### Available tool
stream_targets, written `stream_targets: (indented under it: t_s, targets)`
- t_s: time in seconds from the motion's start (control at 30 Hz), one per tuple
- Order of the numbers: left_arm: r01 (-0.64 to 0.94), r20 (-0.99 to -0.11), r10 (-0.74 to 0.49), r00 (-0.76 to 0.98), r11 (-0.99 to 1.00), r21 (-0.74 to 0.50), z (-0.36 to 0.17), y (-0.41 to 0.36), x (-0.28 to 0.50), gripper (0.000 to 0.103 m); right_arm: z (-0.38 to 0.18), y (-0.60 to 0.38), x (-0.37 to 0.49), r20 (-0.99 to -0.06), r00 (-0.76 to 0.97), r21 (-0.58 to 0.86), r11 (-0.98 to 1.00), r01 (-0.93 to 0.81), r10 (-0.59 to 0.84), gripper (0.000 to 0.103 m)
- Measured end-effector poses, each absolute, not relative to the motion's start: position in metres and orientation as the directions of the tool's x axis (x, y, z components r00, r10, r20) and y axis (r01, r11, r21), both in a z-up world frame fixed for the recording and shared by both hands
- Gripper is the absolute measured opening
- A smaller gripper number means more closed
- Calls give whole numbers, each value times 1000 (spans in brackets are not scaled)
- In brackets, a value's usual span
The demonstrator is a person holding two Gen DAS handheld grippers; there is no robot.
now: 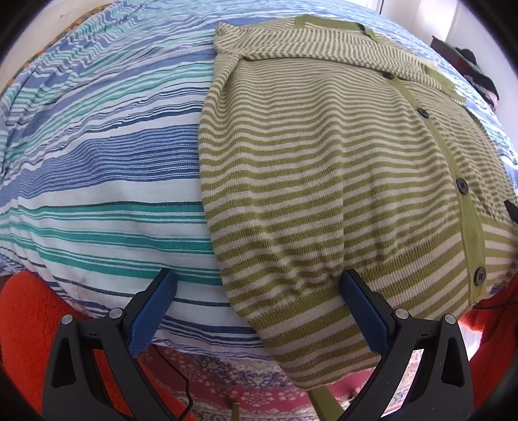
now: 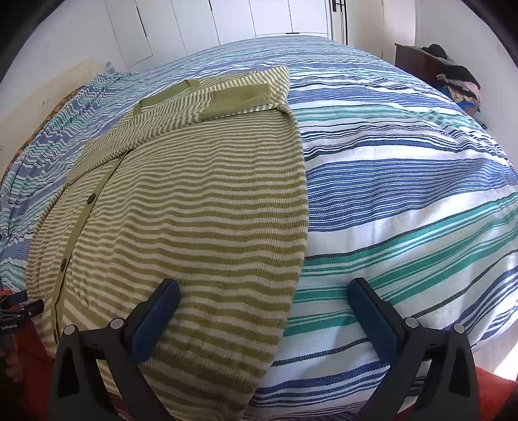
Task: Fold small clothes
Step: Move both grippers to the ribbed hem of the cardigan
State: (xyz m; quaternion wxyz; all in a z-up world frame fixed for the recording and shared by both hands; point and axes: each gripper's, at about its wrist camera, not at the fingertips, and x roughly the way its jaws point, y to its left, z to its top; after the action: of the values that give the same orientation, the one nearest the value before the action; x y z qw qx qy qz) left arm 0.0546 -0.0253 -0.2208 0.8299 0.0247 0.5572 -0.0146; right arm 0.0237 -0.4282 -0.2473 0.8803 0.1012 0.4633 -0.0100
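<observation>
Here we see the striped cardigan [image 1: 323,181] lying buttoned on the bedspread [image 1: 106,168], filling the centre and right of the left wrist frame. In the right wrist view the same cardigan [image 2: 194,210] occupies the left and centre of the frame. Its stripes are green and cream. A solid green button band [image 1: 453,181] runs down the right part of the left frame, carrying several dark buttons. We note that the sleeves are folded across the upper part of the garment, with a green cuff [image 2: 239,97] visible near the top centre of the right frame. The hem hangs over the near edge of the bed at the lower centre of both frames.

The left gripper [image 1: 259,285] has its fingers spread wide. The left pad [image 1: 152,314] is over the bedspread; the right pad [image 1: 365,311] is over the cardigan hem. The fingers hold nothing.

The right gripper [image 2: 265,291] is likewise spread wide and holds nothing. Its fingers straddle the garment's right edge.

The bedspread [image 2: 404,181] carries blue, teal and white stripes. A patterned rug [image 1: 226,379] shows at the bottom of the left frame, flanked by orange fabric [image 1: 29,311]. White cupboard doors [image 2: 226,19] line the top of the right frame, and a clothes pile [image 2: 459,84] sits at upper right.
</observation>
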Motion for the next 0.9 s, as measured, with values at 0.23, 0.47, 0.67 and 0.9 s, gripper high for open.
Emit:
stream_targets:
  t_s: [0.23,0.47,0.67,0.9]
  targets:
    - [53,-926,3,377,998,25,-221,-25,56,101,-247,-428,24,-818,570,167,980,113,74,103]
    - [54,-926,18,377,998,41,-222,-28,57,101,-247,-428,23,-819,569,169,978,122,71,103]
    - [53,-926,10,377,998,32,-221,-25,56,101,-248,-428,25,-819,568,170,979,116,75,103]
    - [-11,-862,-144,485,985,-171,-171,15,48,99,-199,-465,-6,-636,735,408,911,63,234,102]
